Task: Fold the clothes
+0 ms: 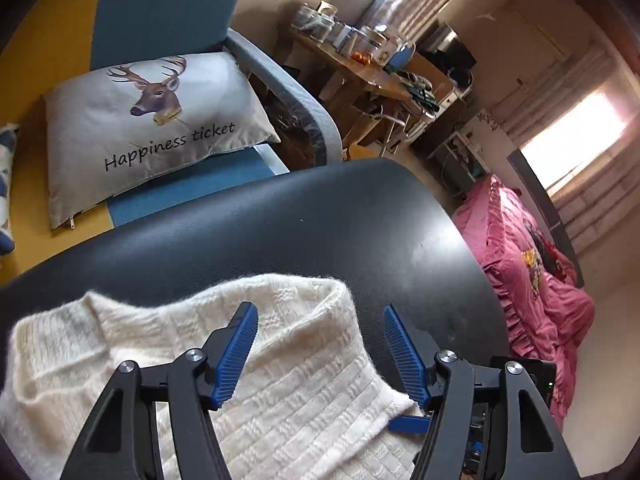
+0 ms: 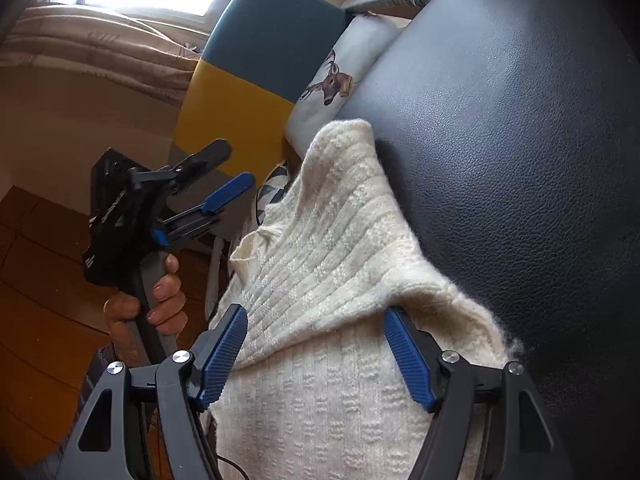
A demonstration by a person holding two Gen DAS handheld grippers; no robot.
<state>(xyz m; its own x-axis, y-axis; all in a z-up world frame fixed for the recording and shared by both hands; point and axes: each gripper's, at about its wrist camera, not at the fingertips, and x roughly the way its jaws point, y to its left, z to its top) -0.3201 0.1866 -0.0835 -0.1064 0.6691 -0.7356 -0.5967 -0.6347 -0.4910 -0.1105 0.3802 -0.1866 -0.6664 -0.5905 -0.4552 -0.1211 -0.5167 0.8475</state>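
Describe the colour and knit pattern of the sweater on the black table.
Cream-white sweater, ribbed with small textured blocks; clearest in the right wrist view.

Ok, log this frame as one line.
task: fold clothes | left tongs: open over white sweater | right tongs: open over sweater | sweater: partly folded on black table

surface — black leather-look table [image 1: 320, 220]; on it — cream knit sweater [image 1: 304, 380], partly folded
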